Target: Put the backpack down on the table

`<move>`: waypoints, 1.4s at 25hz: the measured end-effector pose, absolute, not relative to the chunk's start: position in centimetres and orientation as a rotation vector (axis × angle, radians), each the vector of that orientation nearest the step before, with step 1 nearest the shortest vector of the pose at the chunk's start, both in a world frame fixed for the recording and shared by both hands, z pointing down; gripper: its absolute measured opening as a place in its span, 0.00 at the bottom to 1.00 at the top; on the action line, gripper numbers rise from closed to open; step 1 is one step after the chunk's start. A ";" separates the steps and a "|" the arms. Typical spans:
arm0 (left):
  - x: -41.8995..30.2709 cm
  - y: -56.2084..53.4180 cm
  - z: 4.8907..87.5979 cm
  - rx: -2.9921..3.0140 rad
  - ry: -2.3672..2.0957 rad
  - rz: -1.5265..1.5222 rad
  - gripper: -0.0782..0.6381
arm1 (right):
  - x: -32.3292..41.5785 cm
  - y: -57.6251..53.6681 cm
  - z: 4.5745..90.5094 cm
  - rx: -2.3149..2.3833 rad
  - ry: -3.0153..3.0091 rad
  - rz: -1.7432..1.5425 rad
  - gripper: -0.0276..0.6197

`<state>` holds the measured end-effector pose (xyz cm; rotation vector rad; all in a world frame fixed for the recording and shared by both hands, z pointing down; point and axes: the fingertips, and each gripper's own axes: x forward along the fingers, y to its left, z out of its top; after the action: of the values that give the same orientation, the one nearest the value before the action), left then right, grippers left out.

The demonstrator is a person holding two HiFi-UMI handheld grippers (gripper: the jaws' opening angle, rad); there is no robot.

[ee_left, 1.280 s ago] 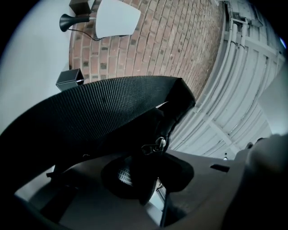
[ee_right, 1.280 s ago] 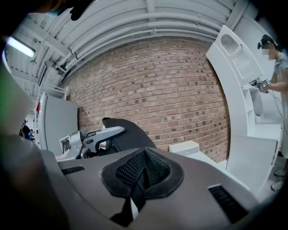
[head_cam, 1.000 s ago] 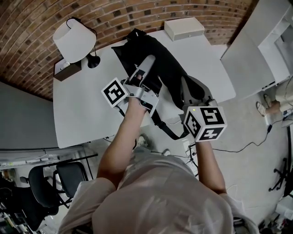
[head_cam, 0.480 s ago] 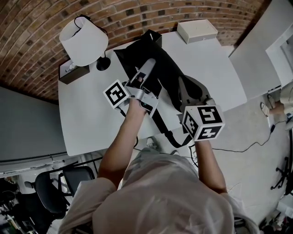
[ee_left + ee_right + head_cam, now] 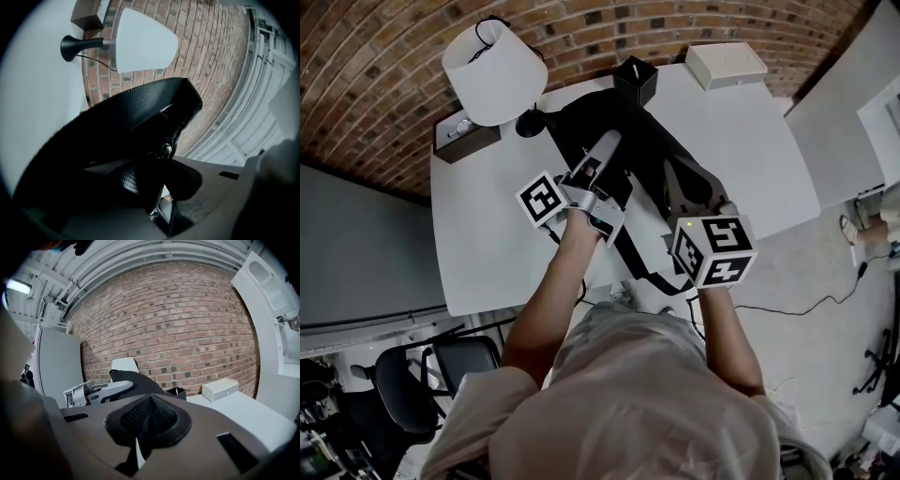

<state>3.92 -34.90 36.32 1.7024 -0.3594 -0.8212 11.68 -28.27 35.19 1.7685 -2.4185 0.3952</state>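
**Head view.** Item: black backpack (image 5: pixel 642 141), laid across the white table (image 5: pixel 487 234) and mostly supported. One strap loop (image 5: pixel 649 274) is hung over the near edge. Its near end is held by the left gripper (image 5: pixel 607 142) and the right gripper (image 5: pixel 673 171). Along the far edge are ranged a lamp (image 5: pixel 495 67), a black cup (image 5: pixel 635 80) and a white box (image 5: pixel 727 64). Bare tabletop is left on either side.

**Left gripper view.** Jaws are narrowed onto dark backpack fabric, apparently a strap, though shadow hinders certainty.

**Right gripper view.** Jaws are pinched on black mesh of the pack.

**Handling.** Both sides are best lowered level, short of the cup, before release.
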 end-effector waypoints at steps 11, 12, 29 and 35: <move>-2.3 -34.3 40.4 1.628 -0.458 -0.829 0.22 | 5.9 -29.0 37.1 1.636 -2.448 0.422 0.05; -2.8 -34.3 40.8 1.622 -0.465 -0.828 0.22 | 5.5 -29.1 37.4 1.627 -2.447 0.425 0.05; -8.8 -33.2 47.5 1.514 -0.569 -0.818 0.22 | -1.9 -29.8 41.6 1.409 -2.452 0.463 0.05; -9.5 -32.9 48.9 1.506 -0.609 -0.829 0.22 | -3.0 -29.6 42.5 1.321 -2.477 0.465 0.05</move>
<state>-9.48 -32.87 48.86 1.5064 -0.6092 -0.8287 -2.99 -29.60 42.52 1.3212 -2.4775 0.4645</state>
